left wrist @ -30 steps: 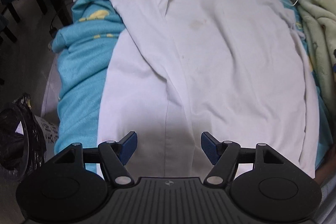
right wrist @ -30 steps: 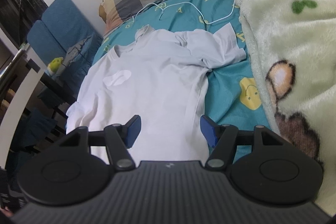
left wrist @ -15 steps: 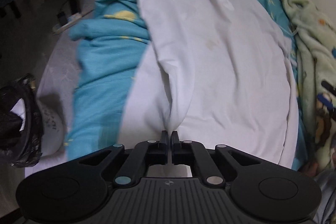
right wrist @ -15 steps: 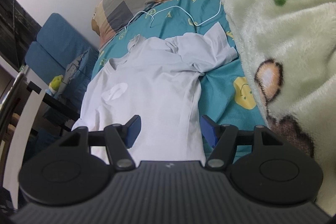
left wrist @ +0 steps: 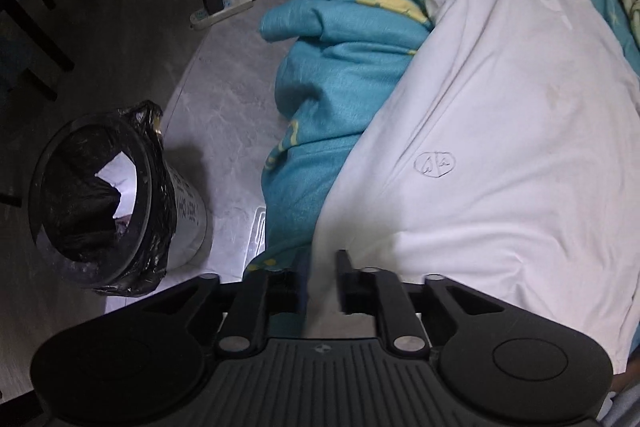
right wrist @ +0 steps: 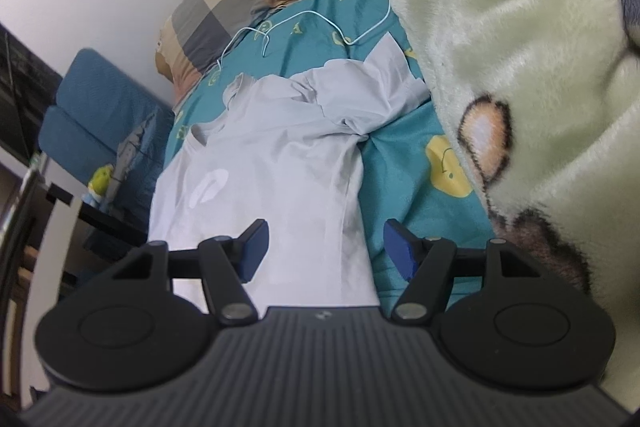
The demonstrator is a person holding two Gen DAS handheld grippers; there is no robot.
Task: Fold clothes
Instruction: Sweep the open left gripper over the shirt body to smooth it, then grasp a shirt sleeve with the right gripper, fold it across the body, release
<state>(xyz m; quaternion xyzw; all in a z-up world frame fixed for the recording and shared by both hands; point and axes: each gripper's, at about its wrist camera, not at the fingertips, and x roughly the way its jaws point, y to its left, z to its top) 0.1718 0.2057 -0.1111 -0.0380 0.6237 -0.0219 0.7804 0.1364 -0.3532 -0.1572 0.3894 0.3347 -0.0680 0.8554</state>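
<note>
Bedroom floor w/ lined bin (left wrist: 100,203) shows beside the teal sheet (left wrist: 340,99). Left wrist view: left gripper (left wrist: 320,281) has its fingers narrowed onto the hem of the white T-shirt (left wrist: 500,147), cloth bunched between them; grip looks pinched, though blur hides the pads. Shirt lies ahead and rightward of the fingers. Judgement: keep hem taut, lift low, carry across evenly.

Right wrist view: right gripper (right wrist: 324,247) hovers w/ fingers spread wide, nothing between; T-shirt's side edge lies just ahead, green blanket (right wrist: 520,67) rightward, pillow (right wrist: 248,3) far ahead. Tool pitched slightly downward.
</note>
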